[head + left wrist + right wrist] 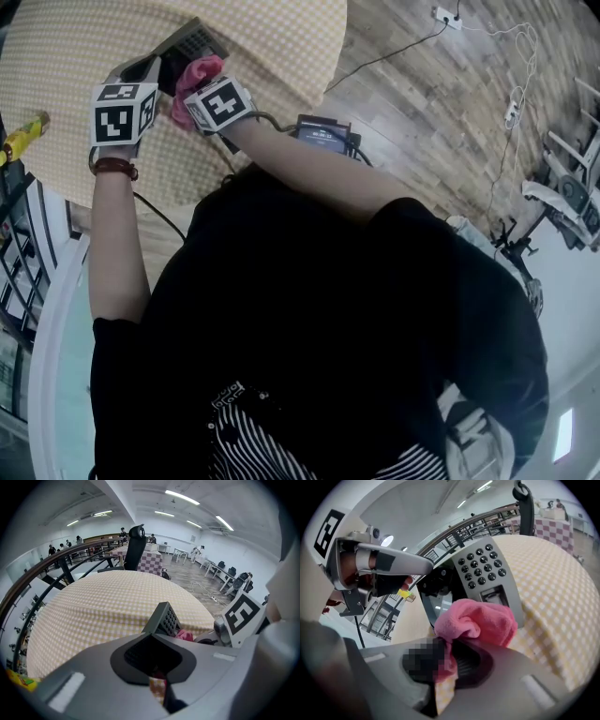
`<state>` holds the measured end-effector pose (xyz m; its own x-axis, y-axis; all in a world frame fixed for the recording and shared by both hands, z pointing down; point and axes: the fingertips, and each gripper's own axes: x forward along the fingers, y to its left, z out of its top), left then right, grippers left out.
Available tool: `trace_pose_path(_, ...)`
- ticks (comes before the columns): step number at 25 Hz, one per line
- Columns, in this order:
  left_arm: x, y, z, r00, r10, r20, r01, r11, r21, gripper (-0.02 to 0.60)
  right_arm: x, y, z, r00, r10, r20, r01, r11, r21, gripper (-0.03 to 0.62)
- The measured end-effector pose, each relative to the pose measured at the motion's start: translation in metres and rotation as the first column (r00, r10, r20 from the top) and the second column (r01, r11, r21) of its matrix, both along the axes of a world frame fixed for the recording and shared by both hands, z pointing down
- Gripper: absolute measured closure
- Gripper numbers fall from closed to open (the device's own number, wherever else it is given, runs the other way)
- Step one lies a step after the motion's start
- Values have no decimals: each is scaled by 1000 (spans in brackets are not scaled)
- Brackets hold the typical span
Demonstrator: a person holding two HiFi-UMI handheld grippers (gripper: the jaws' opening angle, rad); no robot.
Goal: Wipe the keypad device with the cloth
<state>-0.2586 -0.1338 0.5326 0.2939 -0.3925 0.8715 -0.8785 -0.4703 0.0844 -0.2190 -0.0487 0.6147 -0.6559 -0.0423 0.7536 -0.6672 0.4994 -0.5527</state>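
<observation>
The grey keypad device (487, 581) is tilted up off the round checked table (281, 47), keys facing the right gripper. My left gripper (155, 70) is shut on the device's edge; in the left gripper view the device (164, 618) sticks up from between the jaws (154, 667). My right gripper (445, 663) is shut on a bunched pink cloth (476, 620), which presses against the lower face of the device below the keys. In the head view the cloth (192, 84) sits between the two marker cubes, beside the device (187, 42).
A yellow object (23, 136) lies at the table's left edge, near a black railing (56, 569). A black office chair (136, 545) stands at the table's far side. Cables and a power strip (445, 16) lie on the wooden floor at the right.
</observation>
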Motion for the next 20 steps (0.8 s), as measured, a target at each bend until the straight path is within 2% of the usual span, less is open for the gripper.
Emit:
trace_pose_path(2, -1, -2, 0, 1000, 0, 1, 0, 1000, 3, 577, -7, -8, -9, 1000, -13, -2, 14, 999, 51, 551)
trace_pose_path(7, 0, -2, -1, 1000, 3, -2, -3, 1000, 3, 578, -41, -40, -62, 988, -78, 136, 49, 977, 206, 551)
trace_pose_path(11, -1, 0, -2, 1000, -1, -3, 1, 1000, 6, 578, -45, -41, -61, 983, -101, 155, 70, 979, 192, 550)
trace_pose_path(16, -1, 0, -1, 1000, -2, -4, 2, 1000, 8, 578, -29, -23, -35, 984, -163, 77, 138, 958, 252, 549)
trace_pose_path(20, 1, 1, 0, 1000, -3, -5, 3, 1000, 11, 578, -11, -6, -7, 987, -151, 54, 138, 971, 196, 549)
